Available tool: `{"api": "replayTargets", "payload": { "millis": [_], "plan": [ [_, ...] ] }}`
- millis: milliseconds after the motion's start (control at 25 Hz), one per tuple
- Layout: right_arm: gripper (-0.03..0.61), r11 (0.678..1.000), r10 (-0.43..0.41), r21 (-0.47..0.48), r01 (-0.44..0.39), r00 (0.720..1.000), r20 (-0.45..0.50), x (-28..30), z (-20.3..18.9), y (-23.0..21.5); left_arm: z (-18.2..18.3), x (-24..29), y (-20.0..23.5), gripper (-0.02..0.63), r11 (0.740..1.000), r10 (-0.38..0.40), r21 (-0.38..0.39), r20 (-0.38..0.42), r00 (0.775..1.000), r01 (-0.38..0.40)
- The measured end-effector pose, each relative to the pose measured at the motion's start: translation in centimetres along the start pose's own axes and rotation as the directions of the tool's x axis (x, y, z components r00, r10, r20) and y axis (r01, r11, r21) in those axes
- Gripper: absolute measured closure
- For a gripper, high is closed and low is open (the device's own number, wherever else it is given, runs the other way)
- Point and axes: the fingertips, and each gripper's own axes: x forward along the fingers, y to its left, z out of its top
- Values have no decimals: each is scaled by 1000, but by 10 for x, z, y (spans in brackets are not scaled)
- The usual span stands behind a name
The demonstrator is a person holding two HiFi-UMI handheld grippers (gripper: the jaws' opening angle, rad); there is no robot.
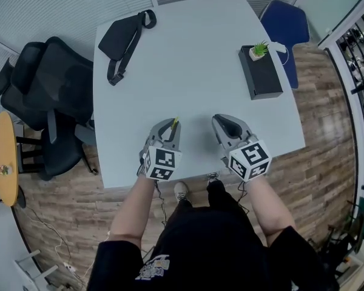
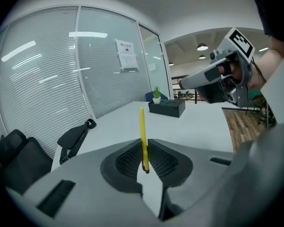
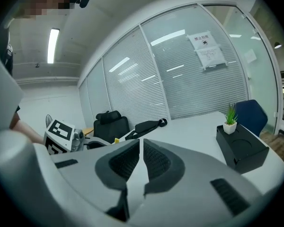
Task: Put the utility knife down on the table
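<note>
- Above the table, the utility knife is clamped in the left gripper, long axis pointed beyond the jaws.
- The right gripper is closed, empty.

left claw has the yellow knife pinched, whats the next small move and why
Probably lower the left claw onto the bare table just ahead of it, then open. Its jaws are clamped on the thin yellow utility knife, which points forward over the tabletop with nothing lying close by. The right claw is shut, empty and off to the side.
</note>
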Motion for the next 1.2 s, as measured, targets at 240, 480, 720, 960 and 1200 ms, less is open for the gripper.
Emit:
{"api": "replayTargets", "payload": {
  "millis": [240, 480, 720, 960, 1200],
  "plan": [
    [549, 1000, 19, 16, -19, 999, -37, 10, -15, -10, -36, 31, -2, 572, 991, 13, 132, -131, 991, 5],
    [548, 999, 24, 28, -22, 998, -65, 17, -24, -26, -64, 58, -7, 572, 981, 2, 189, -220, 976, 41],
    [548, 999, 25, 45, -20, 995, -93, 22, -35, -41, -89, 80, -11, 572, 970, -9, 230, -306, 952, 83],
    [546, 998, 28, 67, -21, 994, -106, 28, -40, -53, -100, 92, -12, 571, 949, -1, 291, -375, 927, 119],
    [546, 997, 24, 77, -16, 994, -106, 33, -40, -60, -109, 100, -15, 569, 938, -19, 304, -428, 903, 164]
  ]
}}
